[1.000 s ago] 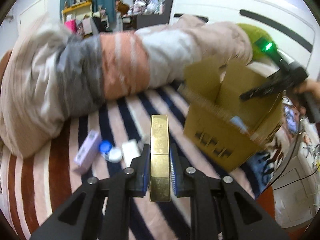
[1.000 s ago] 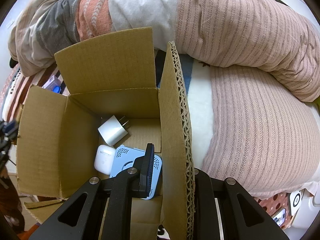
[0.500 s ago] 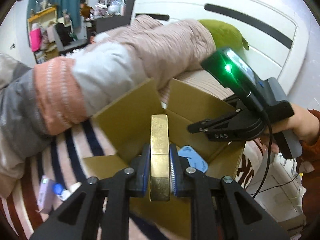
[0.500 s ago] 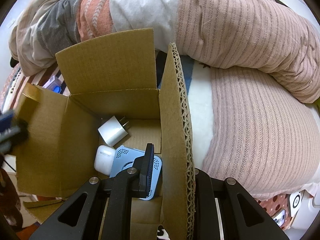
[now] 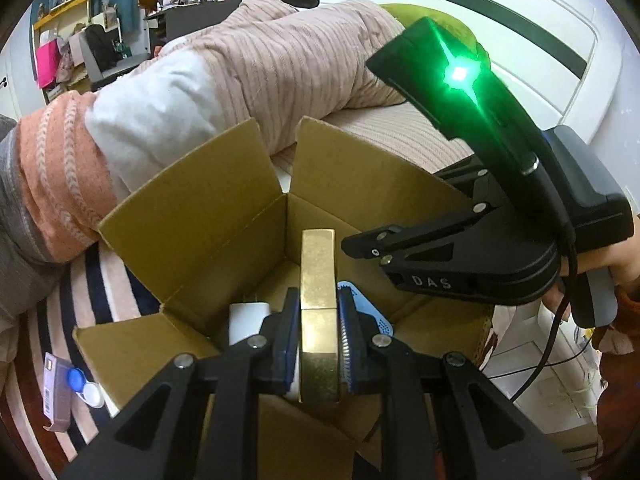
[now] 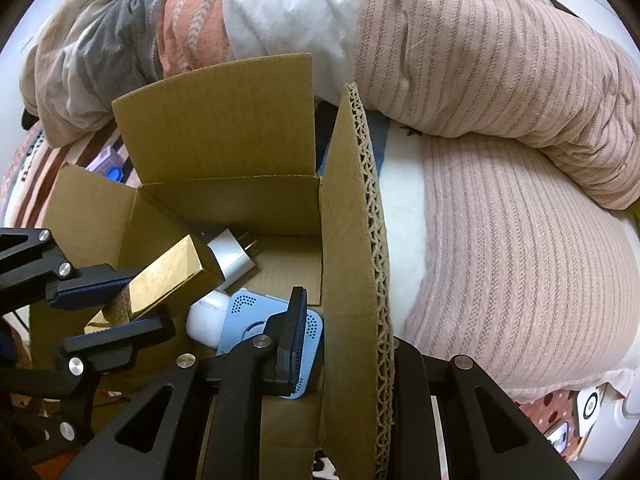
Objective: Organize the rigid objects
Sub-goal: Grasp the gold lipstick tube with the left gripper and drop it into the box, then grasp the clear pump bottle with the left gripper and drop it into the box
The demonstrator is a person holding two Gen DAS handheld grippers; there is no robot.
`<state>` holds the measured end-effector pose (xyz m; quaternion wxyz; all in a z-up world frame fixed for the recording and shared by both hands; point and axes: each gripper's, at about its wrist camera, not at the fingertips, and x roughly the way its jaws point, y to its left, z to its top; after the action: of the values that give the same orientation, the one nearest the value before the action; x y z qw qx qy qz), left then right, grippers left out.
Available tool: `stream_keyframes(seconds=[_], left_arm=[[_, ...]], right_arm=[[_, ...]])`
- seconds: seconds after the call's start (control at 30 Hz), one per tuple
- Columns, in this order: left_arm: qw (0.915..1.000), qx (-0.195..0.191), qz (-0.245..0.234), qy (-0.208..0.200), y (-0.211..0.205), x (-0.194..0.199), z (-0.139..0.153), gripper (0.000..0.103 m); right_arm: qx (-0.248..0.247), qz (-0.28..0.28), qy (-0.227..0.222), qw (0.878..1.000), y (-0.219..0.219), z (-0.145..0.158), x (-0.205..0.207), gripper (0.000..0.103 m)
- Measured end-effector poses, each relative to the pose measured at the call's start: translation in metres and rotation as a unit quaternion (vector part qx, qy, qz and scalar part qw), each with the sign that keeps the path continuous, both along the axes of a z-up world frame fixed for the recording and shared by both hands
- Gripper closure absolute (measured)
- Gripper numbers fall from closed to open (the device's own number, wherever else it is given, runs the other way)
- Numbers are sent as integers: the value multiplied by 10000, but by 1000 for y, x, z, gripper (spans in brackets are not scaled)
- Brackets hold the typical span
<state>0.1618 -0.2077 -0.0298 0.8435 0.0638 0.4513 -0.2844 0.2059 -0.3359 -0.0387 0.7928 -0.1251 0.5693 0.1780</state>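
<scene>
My left gripper (image 5: 319, 332) is shut on a long gold box (image 5: 318, 280) and holds it over the open cardboard box (image 5: 208, 216). The gold box (image 6: 160, 280) and left gripper (image 6: 116, 304) also show in the right wrist view, inside the cardboard box's opening. My right gripper (image 6: 340, 344) straddles the cardboard box's right flap (image 6: 356, 240), one finger on each side; the grip itself is hidden. Inside lie a white charger (image 6: 234, 254), a white earbud case (image 6: 206, 320) and a blue device (image 6: 260, 320).
A lilac carton (image 5: 56, 392) and a blue-and-white contact lens case (image 5: 82, 384) lie on the striped bedspread left of the box. A rolled pink, white and grey blanket (image 6: 440, 40) lies behind it. The right gripper's body (image 5: 480, 240) hangs over the box's right side.
My left gripper has carried the gold box from above the bedspread to over and into the cardboard box's opening. The right gripper has stayed on the flap.
</scene>
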Motion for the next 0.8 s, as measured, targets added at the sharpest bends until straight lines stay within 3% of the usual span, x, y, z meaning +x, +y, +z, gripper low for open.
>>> stream_keyframes(seconds=[0.07,0.13,0.2,0.37,0.8], left_arm=[[10000,63,-9,-64,1,-3,2,86],[9999,61,51,-104,5,-5,5,71],[9997,16,152,-208,12,-8,10,38],[9985,47,152,-516,26,-22,25,17],[9930,302,417,-1063,84,-61,41,9]], right_arm=[[-7,2,-5,10000,0,0,0,87],[-18,6,-5,10000,2,-1,0,87],[-67,9,-31,10000,3,-1,-1,87],[-83,5,-18,10000,4,-1,0,86],[-233,-84,32,9997,8,-5,2,86]])
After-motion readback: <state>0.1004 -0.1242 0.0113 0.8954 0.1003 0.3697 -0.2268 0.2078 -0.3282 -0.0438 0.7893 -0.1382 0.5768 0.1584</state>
